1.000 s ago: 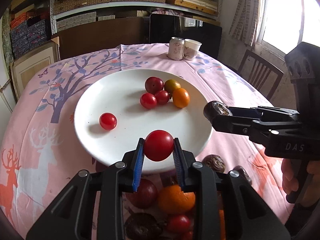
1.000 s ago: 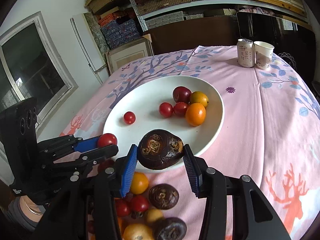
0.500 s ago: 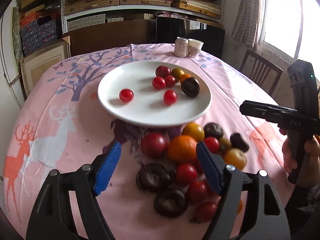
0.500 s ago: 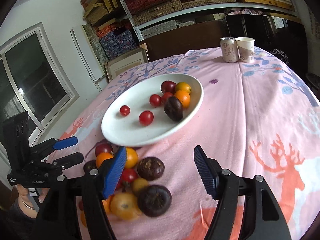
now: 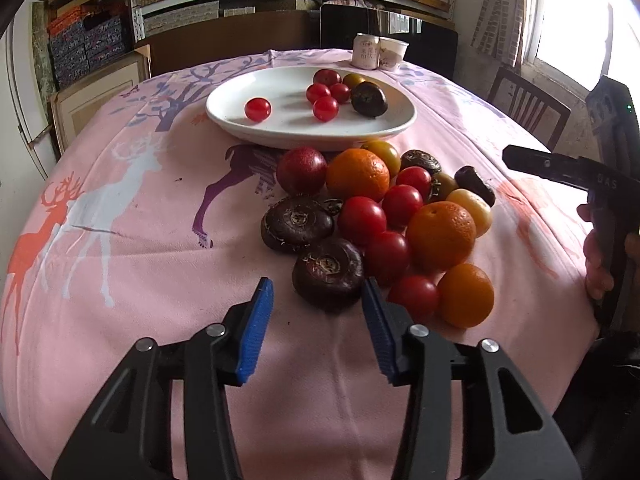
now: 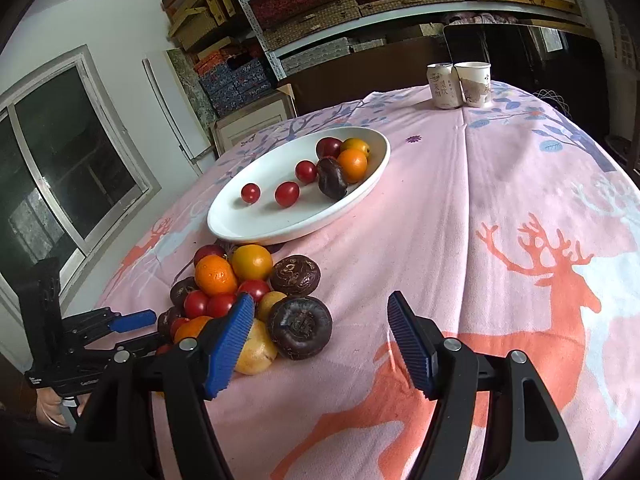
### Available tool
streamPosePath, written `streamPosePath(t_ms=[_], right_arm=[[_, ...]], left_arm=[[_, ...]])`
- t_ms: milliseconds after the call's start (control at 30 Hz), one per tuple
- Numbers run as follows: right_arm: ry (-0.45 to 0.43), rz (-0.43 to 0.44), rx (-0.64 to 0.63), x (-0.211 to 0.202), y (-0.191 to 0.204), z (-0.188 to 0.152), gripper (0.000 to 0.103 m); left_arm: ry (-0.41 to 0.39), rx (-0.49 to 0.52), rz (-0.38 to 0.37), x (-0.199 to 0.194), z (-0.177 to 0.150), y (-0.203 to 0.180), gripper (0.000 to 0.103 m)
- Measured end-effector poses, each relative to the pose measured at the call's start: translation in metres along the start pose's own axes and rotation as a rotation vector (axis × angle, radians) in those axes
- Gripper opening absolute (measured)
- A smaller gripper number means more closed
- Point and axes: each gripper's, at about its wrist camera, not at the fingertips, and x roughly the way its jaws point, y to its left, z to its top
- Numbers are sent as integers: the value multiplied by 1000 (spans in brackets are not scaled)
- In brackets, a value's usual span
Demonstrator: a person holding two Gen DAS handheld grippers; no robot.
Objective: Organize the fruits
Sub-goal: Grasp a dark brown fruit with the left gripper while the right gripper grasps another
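- The left gripper [image 5: 316, 326] hangs low over the pink deer-print tablecloth [image 5: 152, 216], blue pads spread wide and holding nothing.
- Directly ahead of its mouth, just beyond the pad tips and a shade toward the right pad, sits a dark water chestnut [image 5: 328, 272], stem scar up; by its look it has no long axis to line up with, so a straight push forward should bracket it.
- Behind that piece the heap of loose fruit [image 5: 384, 216] packs tight: cherry tomatoes, oranges and more dark chestnuts touching one another, near the front rim of the white plate [image 5: 240, 120].
- The plate already carries several cherry tomatoes, a dark plum, one chestnut and two orange-yellow fruits, so the sorting looks partly done.
- The right gripper [image 6: 322, 344] also gapes empty, its jaws well apart at the heap's right edge.
- A second dark chestnut [image 6: 299, 333] lies just inside its left pad, with a yellow fruit [image 6: 256, 350] partly hidden behind that pad; the piece sits left of the mouth's centre, so a small shift leftward seems needed.
- Each hand is nearest its own chestnut; crowding neighbours are the likely snag.
- A drinks can [image 6: 442, 85] and paper cup [image 6: 475, 84] stand well apart at the far edge.
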Motion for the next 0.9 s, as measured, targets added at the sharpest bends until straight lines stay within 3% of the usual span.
streamPosePath(t_ms=[133, 233, 300, 333, 400, 500, 700, 800, 900], right_arm=[[23, 2, 10, 1, -1, -2, 70], [30, -9, -11, 3, 3, -3, 70], [39, -12, -20, 5, 4, -4, 70], [43, -13, -22, 6, 4, -3, 70], [50, -10, -31, 7, 7, -4, 68], [67, -11, -56, 10, 12, -5, 63], [158, -30, -79, 30, 18, -3, 58], [181, 10, 1, 39, 6, 2, 58], [206, 82, 45, 44, 1, 3, 45]], left_arm=[[15, 13, 10, 8, 6, -5, 46], [29, -25, 8, 12, 9, 2, 57], [42, -55, -23, 15, 10, 7, 57], [41, -56, -29, 14, 10, 8, 56], [29, -31, -51, 13, 9, 3, 39], [-20, 13, -8, 7, 6, -5, 40], [-101, 1, -16, -7, 4, -4, 40], [-106, -5, -15, -8, 5, -3, 40], [-109, -18, -17, -10, 4, -1, 40]])
